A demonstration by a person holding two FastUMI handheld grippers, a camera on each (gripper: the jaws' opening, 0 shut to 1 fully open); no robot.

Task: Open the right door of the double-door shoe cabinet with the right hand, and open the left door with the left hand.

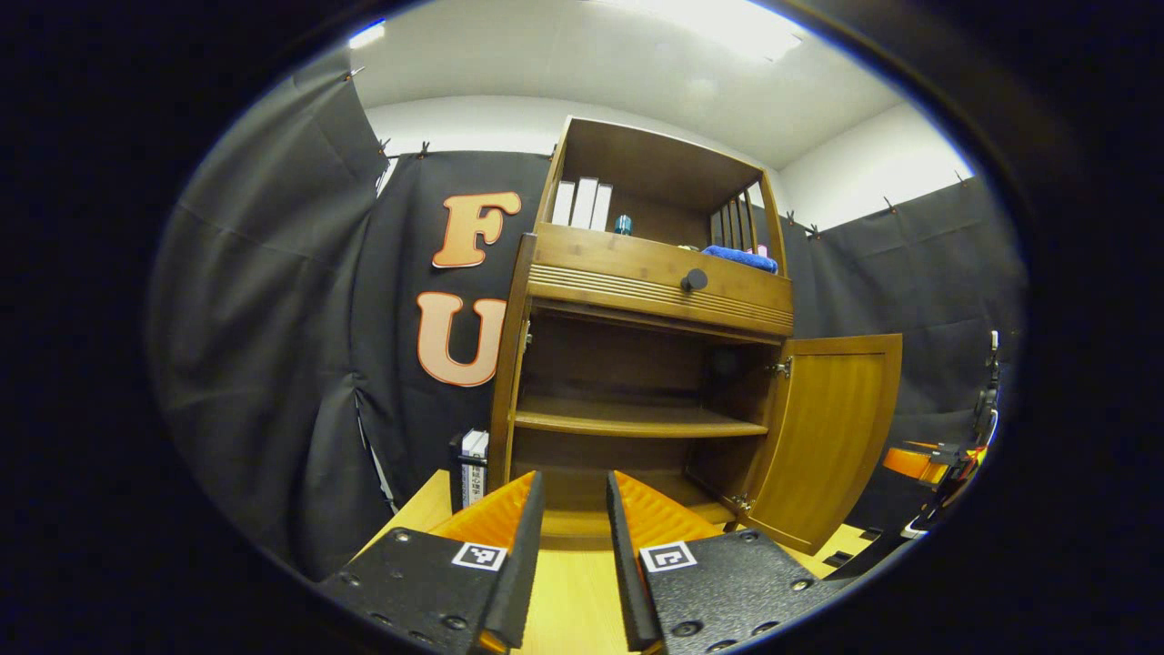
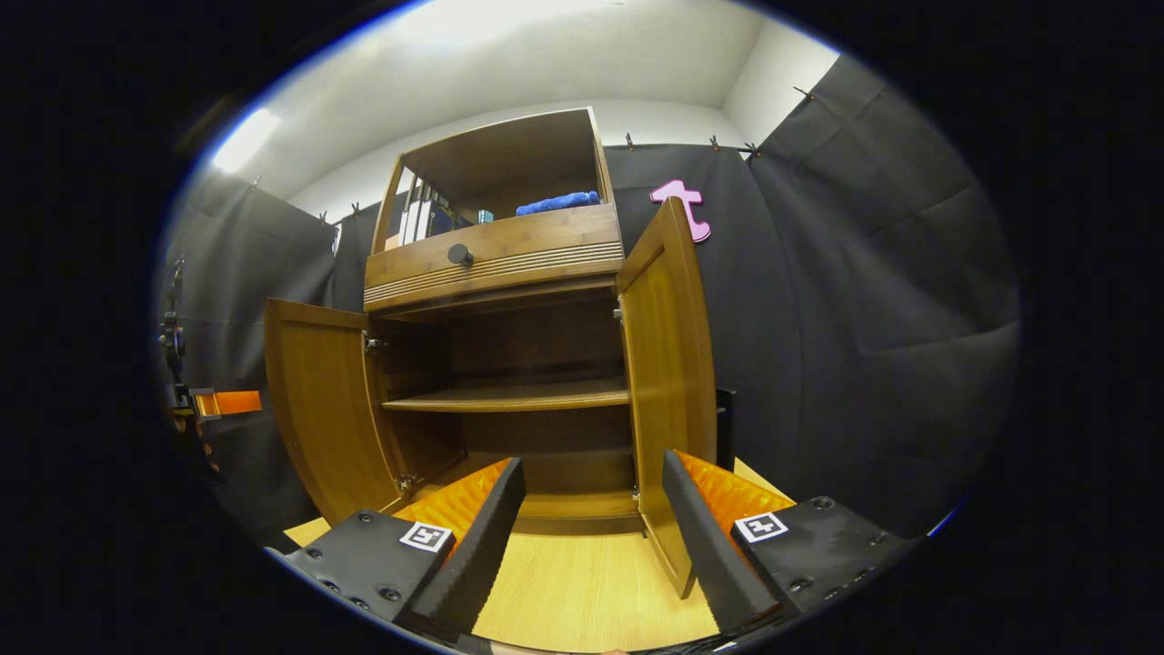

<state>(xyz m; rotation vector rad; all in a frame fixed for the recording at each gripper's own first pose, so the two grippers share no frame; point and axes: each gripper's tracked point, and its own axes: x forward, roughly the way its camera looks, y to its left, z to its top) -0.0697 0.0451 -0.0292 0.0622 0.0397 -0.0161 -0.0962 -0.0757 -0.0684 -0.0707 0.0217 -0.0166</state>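
Wooden and brown, the shoe cabinet stood on a pale wood table against the black cloth wall, with both of its lower doors swung open. In the right gripper view the right door stood out toward the camera, edge-on and close to the gripper, while the left door hung wide on the far side; between them the inner shelf lay bare. In the left gripper view only one open door showed, off to the side of the dark interior. Above the doors ran a drawer front with a round dark knob, and over that an open top compartment held a folded blue cloth, some upright white books and a small teal thing too small to make out. The left gripper hovered low over the table facing the cabinet, its fingers a narrow gap apart and holding nothing — the right gripper likewise sat before the opening, fingers spread wider, with the right door's lower edge just beside one finger but not clamped. Beside the cabinet's foot stood a dark stand with a white spine.
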